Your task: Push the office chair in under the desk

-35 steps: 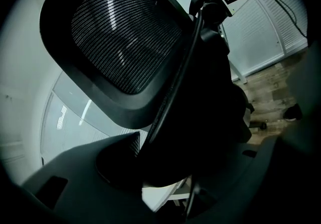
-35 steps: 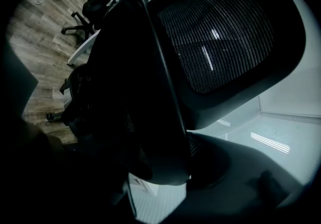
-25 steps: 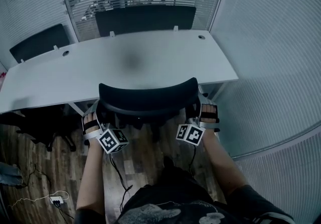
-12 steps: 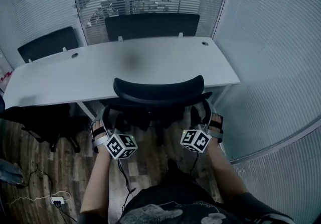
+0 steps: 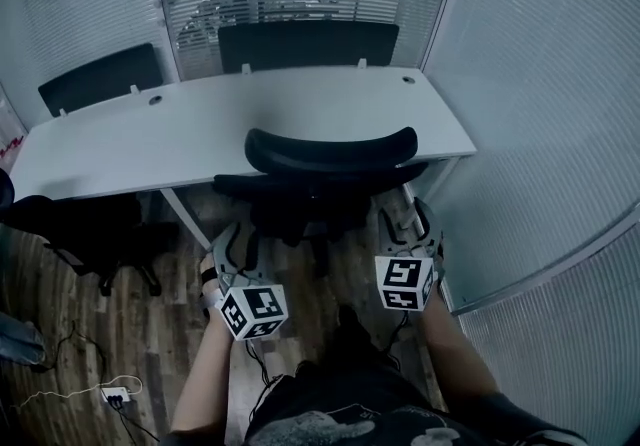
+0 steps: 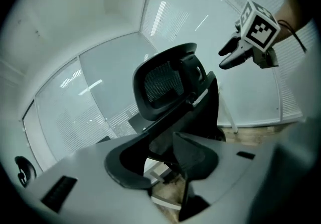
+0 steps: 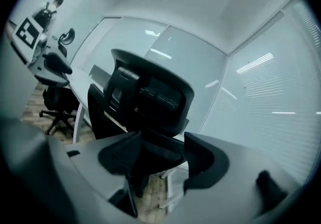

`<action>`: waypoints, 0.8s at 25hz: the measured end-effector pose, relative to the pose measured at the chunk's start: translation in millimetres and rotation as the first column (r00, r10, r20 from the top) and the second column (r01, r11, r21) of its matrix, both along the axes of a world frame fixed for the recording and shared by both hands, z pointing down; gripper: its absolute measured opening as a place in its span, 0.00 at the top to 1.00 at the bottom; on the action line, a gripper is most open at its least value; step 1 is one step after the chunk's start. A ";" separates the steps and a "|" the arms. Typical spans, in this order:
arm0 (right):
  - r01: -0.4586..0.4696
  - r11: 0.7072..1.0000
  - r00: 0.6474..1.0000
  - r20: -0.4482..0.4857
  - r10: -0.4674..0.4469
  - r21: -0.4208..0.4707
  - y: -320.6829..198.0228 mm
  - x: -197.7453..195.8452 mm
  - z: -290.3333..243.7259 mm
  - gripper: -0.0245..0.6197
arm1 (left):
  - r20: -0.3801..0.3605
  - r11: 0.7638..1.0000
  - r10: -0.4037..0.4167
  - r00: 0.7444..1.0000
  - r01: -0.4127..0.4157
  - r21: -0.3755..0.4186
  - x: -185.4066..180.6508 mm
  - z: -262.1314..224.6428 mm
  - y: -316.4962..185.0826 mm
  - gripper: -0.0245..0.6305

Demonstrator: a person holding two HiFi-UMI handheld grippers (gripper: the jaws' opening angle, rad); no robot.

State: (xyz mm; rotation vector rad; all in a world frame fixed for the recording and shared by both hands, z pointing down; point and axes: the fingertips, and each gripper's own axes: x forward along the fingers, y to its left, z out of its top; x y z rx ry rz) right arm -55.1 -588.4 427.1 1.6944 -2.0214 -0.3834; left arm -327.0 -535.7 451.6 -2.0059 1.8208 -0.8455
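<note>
Finishing push | office chair (image 5: 330,149) tucked under desk (image 5: 200,124) at 12 o'clock, looks done | left gripper (image 5: 233,242) closing, empty | right gripper (image 5: 405,224) apart, empty

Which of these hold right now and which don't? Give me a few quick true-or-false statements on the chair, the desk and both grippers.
1. The black office chair stands with its back at the white desk's near edge. True.
2. The right gripper clamps the chair's back. False: it is off the chair, jaws apart, holding nothing.
3. The left gripper holds an armrest. False: it is clear of the chair, its jaws closing with nothing between them.
4. A second black chair stands on the desk's far side. True.
5. The room has grey carpet. False: the floor is wood-look planks.
</note>
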 end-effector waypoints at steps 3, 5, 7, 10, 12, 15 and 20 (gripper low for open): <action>0.015 1.000 0.999 0.028 -0.016 0.014 17.1 -10.7 -8.2 0.54 | -0.025 0.999 0.017 1.000 -0.017 0.030 7.1 -6.8 19.9 0.80; 0.012 1.000 0.999 0.044 -0.013 0.015 27.6 -12.0 -7.5 0.59 | -0.070 0.999 0.024 0.997 -0.020 0.051 10.3 -14.3 31.0 0.84; -0.001 1.000 0.997 0.075 -0.001 0.023 36.9 -10.7 -9.2 0.74 | -0.119 0.997 0.029 0.993 -0.020 0.073 11.1 -22.8 39.1 0.88; 0.032 0.998 0.991 0.131 -0.040 0.059 51.8 -11.5 -15.8 0.86 | -0.162 0.993 0.048 0.986 -0.030 0.112 16.4 -30.4 49.8 0.89; 0.057 0.996 0.987 0.143 -0.067 0.074 59.7 -9.7 -20.8 0.88 | -0.176 0.992 0.056 0.983 -0.035 0.125 24.5 -32.8 56.2 0.91; 0.082 0.995 0.984 0.153 -0.091 0.063 67.1 -2.5 -25.1 0.91 | -0.206 0.994 0.050 0.977 -0.027 0.110 39.6 -33.1 63.9 0.92; 0.106 0.994 0.980 0.169 -0.105 0.003 87.4 22.4 -15.8 0.92 | -0.195 0.998 0.025 0.981 -0.014 0.058 68.1 -22.9 81.1 0.92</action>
